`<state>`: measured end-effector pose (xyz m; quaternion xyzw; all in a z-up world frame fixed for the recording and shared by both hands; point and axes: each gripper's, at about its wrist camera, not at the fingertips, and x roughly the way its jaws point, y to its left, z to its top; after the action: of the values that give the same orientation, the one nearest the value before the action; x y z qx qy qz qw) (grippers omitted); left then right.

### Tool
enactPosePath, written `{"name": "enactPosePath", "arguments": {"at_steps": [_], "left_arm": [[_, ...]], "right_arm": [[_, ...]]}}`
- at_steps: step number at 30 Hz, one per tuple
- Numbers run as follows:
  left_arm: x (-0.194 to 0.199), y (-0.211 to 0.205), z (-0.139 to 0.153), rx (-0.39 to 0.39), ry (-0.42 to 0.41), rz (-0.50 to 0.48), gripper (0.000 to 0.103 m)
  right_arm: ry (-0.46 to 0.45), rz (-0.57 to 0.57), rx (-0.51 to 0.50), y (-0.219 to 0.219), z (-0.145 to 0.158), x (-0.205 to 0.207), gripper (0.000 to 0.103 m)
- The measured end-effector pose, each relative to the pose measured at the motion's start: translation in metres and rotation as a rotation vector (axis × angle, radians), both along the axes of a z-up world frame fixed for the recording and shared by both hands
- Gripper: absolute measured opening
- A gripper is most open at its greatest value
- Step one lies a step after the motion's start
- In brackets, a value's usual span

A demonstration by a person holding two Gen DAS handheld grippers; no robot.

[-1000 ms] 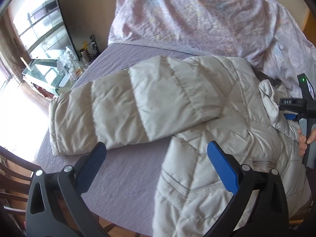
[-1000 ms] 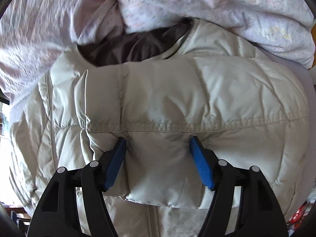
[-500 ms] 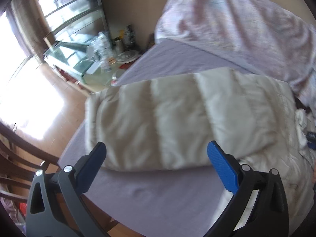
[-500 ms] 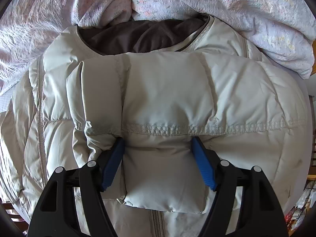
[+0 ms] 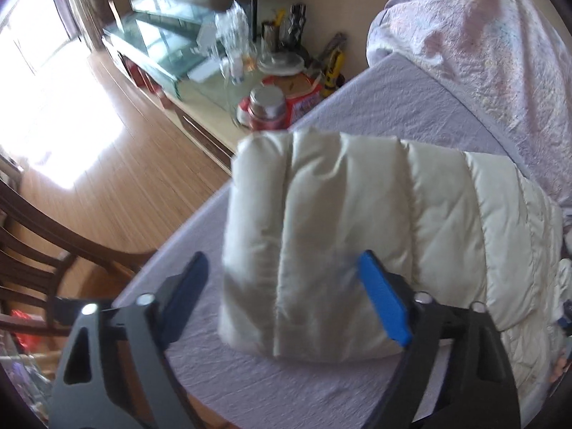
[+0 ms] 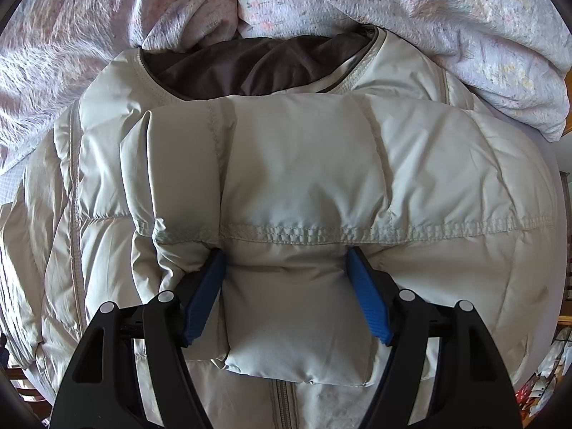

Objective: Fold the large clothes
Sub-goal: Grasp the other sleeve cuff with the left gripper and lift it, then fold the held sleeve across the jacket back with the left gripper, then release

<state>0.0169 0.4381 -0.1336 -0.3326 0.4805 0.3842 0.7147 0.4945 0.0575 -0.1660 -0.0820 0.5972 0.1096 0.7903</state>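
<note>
1. A bed covered in a lilac sheet serves as the folding surface, with a rumpled floral duvet heaped at its far side and a wooden floor beyond the edge.
2. The cream puffer jacket lies flat on the sheet, its dark lining showing at the collar close to the duvet.
3. One sleeve is laid across the chest, and the right gripper is clamped on its cuff end; the blue pads dent the padding from both sides. In my judgement this keeps the springy down from unfolding while the other side is handled.
4. The other sleeve stretches out toward the bed's edge. Its cuff sits between the fingers of the left gripper, whose jaws have just been closing but are not yet pinching: the right pad looks against the fabric, the left pad stands clear beside the cuff.
5. That sleeve probably gets folded inward next, so the grip needs to catch the whole thick cuff.
6. Farther out, a glass-topped cabinet with jars and a dark wooden chair stand on the floor, well apart from the jacket.
</note>
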Motion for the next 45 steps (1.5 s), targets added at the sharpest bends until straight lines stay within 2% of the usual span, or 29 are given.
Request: {"name": "enactPosePath", "arguments": {"at_steps": [5, 9, 13, 16, 18, 21, 26, 33, 37, 41, 45], "left_arm": [[-0.004, -0.002, -0.009, -0.033, -0.047, 0.025, 0.071], [-0.003, -0.008, -0.007, -0.017, -0.048, 0.025, 0.061], [0.001, -0.009, -0.008, -0.003, -0.047, 0.028, 0.055], [0.001, -0.01, -0.008, -0.008, -0.066, 0.039, 0.039], [0.001, -0.011, -0.005, -0.025, -0.087, 0.047, 0.023], [0.009, -0.015, 0.002, -0.01, -0.068, 0.032, 0.015], [0.025, -0.024, 0.019, 0.016, -0.057, 0.007, 0.012], [0.071, -0.048, 0.068, 0.073, -0.117, -0.088, 0.012], [0.109, -0.074, 0.099, 0.093, -0.177, -0.166, 0.011], [0.159, -0.114, 0.13, 0.083, -0.258, -0.286, 0.011], [0.204, -0.161, 0.144, 0.083, -0.278, -0.399, 0.011]], "right_arm": [[-0.004, -0.001, 0.002, 0.0, 0.001, -0.003, 0.073], [-0.006, -0.001, 0.002, 0.001, 0.001, -0.002, 0.073], [-0.01, -0.001, 0.006, 0.0, 0.001, -0.003, 0.073], [-0.01, -0.003, 0.009, -0.001, 0.001, -0.003, 0.073], [-0.008, -0.002, 0.013, -0.002, 0.002, -0.004, 0.073], [-0.005, 0.002, 0.017, -0.004, 0.002, -0.005, 0.073], [0.001, 0.013, 0.033, -0.011, 0.005, -0.012, 0.073], [0.004, 0.035, 0.072, -0.029, 0.015, -0.023, 0.073], [-0.009, 0.049, 0.095, -0.042, 0.027, -0.031, 0.073], [-0.033, 0.044, 0.116, -0.062, 0.039, -0.038, 0.073], [-0.05, 0.025, 0.128, -0.09, 0.047, -0.04, 0.073]]}}
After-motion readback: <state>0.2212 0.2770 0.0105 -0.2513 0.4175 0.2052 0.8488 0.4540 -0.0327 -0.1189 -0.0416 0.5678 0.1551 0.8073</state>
